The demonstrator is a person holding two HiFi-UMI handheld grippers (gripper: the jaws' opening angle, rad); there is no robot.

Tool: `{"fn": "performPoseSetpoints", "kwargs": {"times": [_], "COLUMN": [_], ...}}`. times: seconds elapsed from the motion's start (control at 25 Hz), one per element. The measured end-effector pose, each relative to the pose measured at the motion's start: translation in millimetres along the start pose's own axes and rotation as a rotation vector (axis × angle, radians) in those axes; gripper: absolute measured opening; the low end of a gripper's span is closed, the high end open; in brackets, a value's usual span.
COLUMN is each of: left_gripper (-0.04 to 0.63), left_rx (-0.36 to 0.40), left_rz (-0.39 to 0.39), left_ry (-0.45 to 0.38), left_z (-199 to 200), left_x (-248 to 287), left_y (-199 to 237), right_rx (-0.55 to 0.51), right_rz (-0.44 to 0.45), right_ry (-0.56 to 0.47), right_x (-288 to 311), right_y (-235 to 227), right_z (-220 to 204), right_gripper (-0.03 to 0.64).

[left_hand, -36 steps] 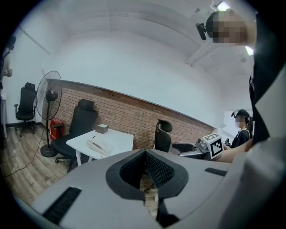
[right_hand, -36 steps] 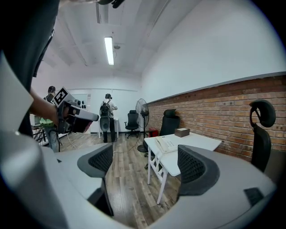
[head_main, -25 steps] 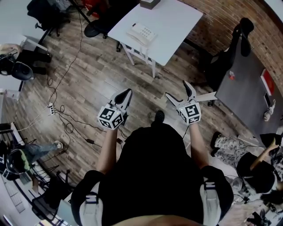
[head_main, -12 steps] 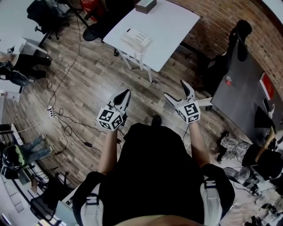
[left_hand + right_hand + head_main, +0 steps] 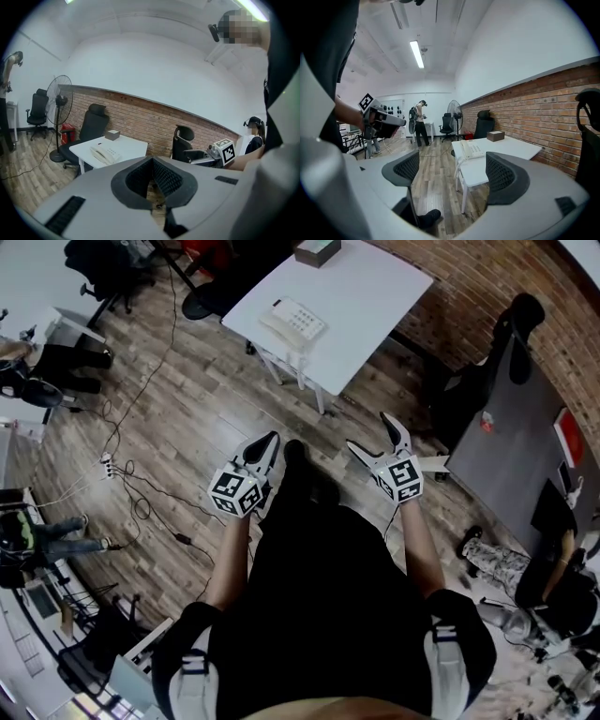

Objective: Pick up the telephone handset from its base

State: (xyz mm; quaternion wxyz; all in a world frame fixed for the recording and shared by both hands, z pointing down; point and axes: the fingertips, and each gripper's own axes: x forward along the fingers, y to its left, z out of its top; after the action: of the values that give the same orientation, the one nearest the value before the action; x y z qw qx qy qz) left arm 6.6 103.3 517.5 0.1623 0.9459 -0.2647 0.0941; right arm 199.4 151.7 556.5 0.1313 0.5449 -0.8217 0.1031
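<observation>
We stand on open wooden floor (image 5: 187,409), left claw (image 5: 266,441) pinched together, right claw (image 5: 373,432) spread wide, the telephone (image 5: 293,321) well ahead by the closer edge of the desk (image 5: 375,296).

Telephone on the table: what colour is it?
The telephone is white, clearest in the right gripper view.

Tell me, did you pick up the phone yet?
Not yet. Done: nothing; the handset lies on its base on the white table, far ahead. In hand: nothing; the left hand-held gripper is shut and empty, the right hand-held gripper open and empty. Left: get to the table, grip the handset, lift it.
</observation>
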Motion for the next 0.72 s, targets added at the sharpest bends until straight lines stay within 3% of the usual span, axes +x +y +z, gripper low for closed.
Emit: {"fn": "performPoseSetpoints", "kwargs": {"times": [0.72], "left_gripper": [0.020], "left_rx": [0.009], "left_rz": [0.007], "left_ry": [-0.034], "left_z": [16.8], "left_x": [10.7], "left_y": [31.3], "right_rx": [0.015], "right_rz": [-0.003], "right_ry": [-0.010], "right_x": [27.5], "right_y": [-4.2], "right_z": [11.8], "right_gripper": [0.428]}}
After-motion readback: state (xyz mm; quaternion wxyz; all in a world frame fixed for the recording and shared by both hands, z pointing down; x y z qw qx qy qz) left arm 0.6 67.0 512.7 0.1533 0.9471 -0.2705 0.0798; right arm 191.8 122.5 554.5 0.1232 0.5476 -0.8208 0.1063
